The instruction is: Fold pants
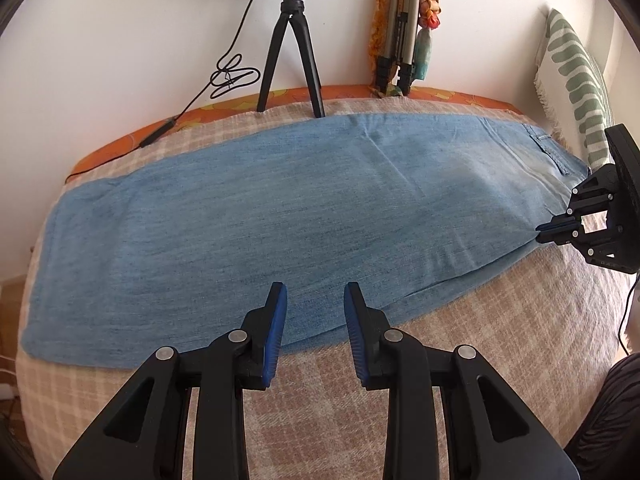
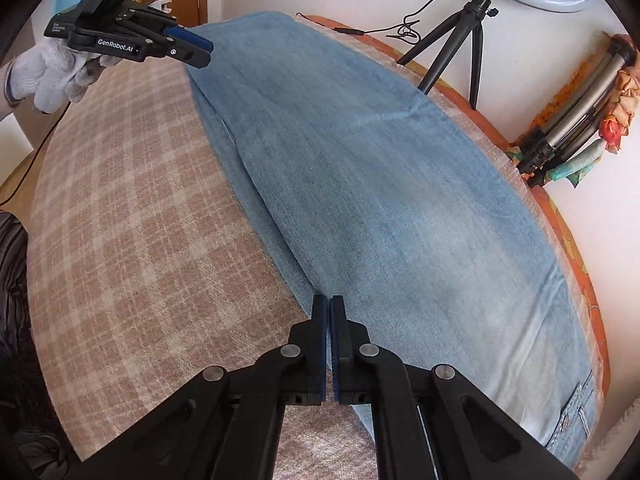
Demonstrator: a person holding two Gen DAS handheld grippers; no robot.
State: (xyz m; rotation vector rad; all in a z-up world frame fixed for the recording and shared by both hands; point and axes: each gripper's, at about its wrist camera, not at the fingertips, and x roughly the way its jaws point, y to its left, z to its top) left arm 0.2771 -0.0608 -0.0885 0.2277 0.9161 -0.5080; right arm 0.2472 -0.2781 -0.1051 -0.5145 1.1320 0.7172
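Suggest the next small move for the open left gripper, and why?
Probably ease the left gripper forward and close on the near edge of the jeans. It is open, the right gripper already pinches that edge near the waist, and the jeans lie folded lengthwise.

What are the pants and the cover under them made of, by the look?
Pants: light-blue denim, likely cotton, matte; a fine faded weave and a stitched pocket show. Cover: soft woven fabric, beige-and-cream plaid, slightly fuzzy, with a frayed far edge; fibre unclear. The right claw is shut on the pants.
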